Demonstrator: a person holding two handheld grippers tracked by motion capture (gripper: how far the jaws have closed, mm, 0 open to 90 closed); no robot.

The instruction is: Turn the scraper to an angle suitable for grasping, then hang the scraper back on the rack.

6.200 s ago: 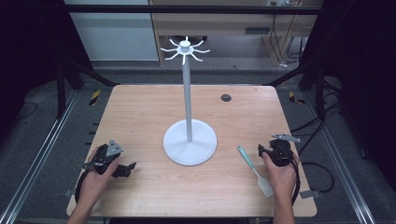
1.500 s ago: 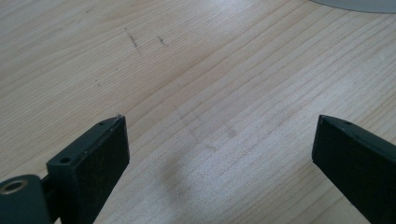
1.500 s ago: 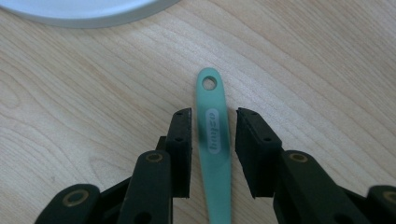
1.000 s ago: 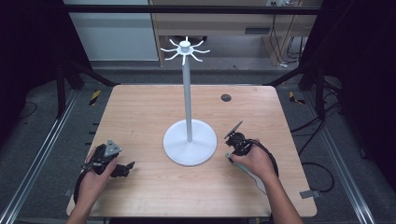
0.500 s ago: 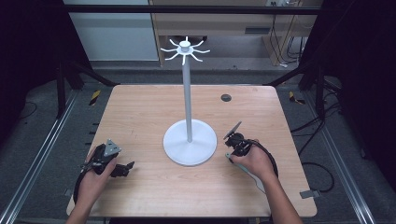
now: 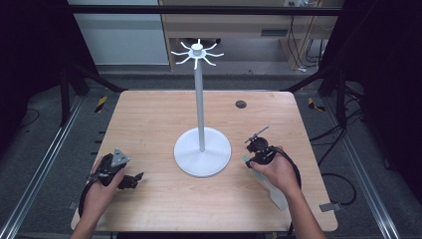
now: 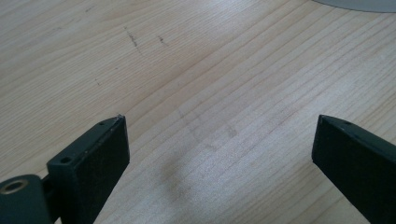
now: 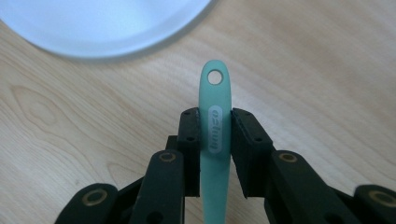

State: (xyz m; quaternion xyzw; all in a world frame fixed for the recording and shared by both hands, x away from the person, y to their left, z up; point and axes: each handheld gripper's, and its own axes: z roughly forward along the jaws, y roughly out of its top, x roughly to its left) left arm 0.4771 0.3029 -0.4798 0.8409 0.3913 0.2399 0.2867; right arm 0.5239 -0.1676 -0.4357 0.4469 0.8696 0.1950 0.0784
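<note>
A spatula with a teal handle and a pale blade lies slanted at the right of the wooden table. My right gripper is shut on the handle near its holed end. The jaws have just been closing, and both pads now press the handle. The handle tip points toward the round base of a tall white stand with hooks on top. At the front left, my left gripper rests low over bare wood, its jaws wide open with nothing between them.
A small dark round disc lies on the table's far right part. The edge of the stand's base shows in the right gripper view. Metal frame rails run along both sides of the table, and cables lie on the floor at right.
Since the oldest frame my right hand has moved left from beside the spatula onto its handle end and closed there. Over the last second it barely shifted. The left hand stayed put.
</note>
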